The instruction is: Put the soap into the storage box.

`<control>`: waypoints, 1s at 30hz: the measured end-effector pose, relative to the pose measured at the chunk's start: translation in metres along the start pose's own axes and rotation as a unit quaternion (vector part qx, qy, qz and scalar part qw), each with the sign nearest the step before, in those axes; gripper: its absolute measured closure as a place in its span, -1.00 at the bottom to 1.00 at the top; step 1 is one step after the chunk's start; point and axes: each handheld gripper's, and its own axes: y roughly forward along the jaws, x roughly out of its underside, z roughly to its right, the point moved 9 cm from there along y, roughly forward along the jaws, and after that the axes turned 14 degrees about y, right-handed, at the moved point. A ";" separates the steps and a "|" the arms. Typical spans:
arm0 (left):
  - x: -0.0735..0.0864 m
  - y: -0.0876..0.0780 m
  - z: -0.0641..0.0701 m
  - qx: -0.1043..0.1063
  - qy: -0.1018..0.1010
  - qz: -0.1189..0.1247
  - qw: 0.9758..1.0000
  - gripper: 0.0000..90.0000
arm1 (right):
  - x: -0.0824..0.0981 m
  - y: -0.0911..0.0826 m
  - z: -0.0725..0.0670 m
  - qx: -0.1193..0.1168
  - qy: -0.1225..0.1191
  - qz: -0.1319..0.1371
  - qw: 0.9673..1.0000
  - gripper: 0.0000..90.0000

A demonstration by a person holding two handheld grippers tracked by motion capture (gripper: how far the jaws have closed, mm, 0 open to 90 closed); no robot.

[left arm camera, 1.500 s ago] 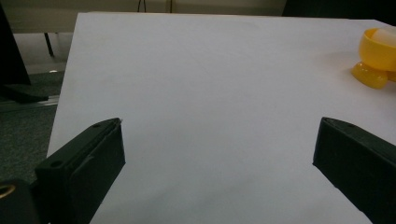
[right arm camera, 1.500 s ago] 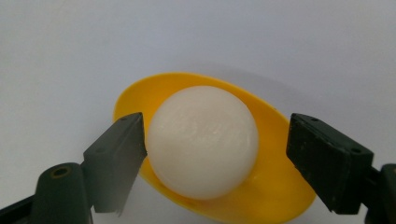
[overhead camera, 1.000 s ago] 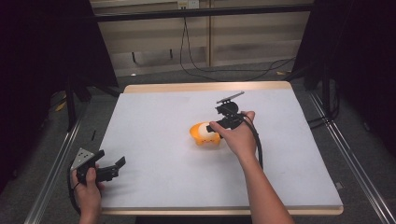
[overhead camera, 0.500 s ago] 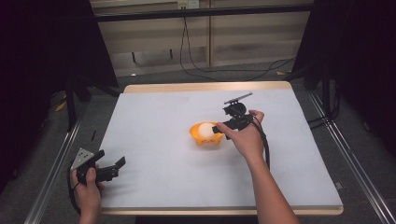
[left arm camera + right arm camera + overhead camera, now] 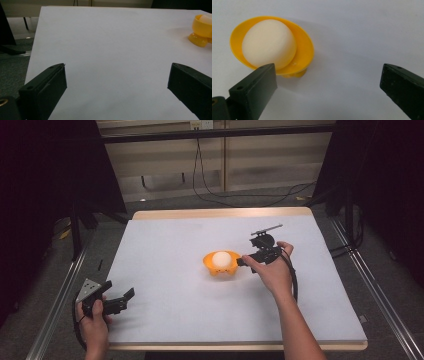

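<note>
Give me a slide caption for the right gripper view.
Open right hand-held gripper beside a white egg in a yellow cup.

The yellow cup (image 5: 201, 29) is cut off by the left gripper view's edge.

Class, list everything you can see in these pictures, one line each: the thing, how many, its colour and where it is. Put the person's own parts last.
Cup: one, orange-yellow, on small feet, near the middle of the table.
Egg: one, cream-white, sitting in the cup.
Table: one, white top with a wooden edge, in the centre of the high view.
Cables: several, black, on the floor beyond the table.
Left tongs: one pair, black, open, with nothing between them, at the table's near left corner.
Right tongs: one pair, black, just opened wide, beside the cup without gripping it.
Hands: two, the left hand and the right hand, each holding its tongs.
</note>
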 end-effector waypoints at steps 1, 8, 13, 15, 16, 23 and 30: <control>0.000 0.000 0.000 0.000 0.000 0.000 1.000 -0.96 | 0.001 -0.001 0.002 0.000 0.000 0.001 1.000 -1.00; 0.000 0.000 0.000 -0.001 0.002 -0.001 1.000 -0.96 | 0.010 -0.008 0.022 0.008 0.005 0.004 1.000 -0.99; 0.000 0.000 0.000 -0.002 0.003 -0.002 1.000 -0.96 | 0.014 -0.010 0.032 0.010 0.011 0.007 1.000 -0.99; 0.000 0.000 0.000 0.000 0.003 -0.001 1.000 -0.96 | 0.017 -0.012 0.035 0.008 0.011 0.006 1.000 -0.98; 0.000 0.000 0.000 0.000 0.004 -0.001 1.000 -0.96 | 0.019 -0.013 0.038 0.008 0.012 0.008 1.000 -0.98; 0.000 0.000 0.000 -0.001 0.005 -0.001 1.000 -0.96 | 0.030 -0.018 0.055 0.011 0.015 0.019 1.000 -0.97; 0.000 0.000 0.001 0.000 0.004 0.000 1.000 -0.96 | 0.040 -0.026 0.075 0.012 0.024 0.029 0.999 -0.96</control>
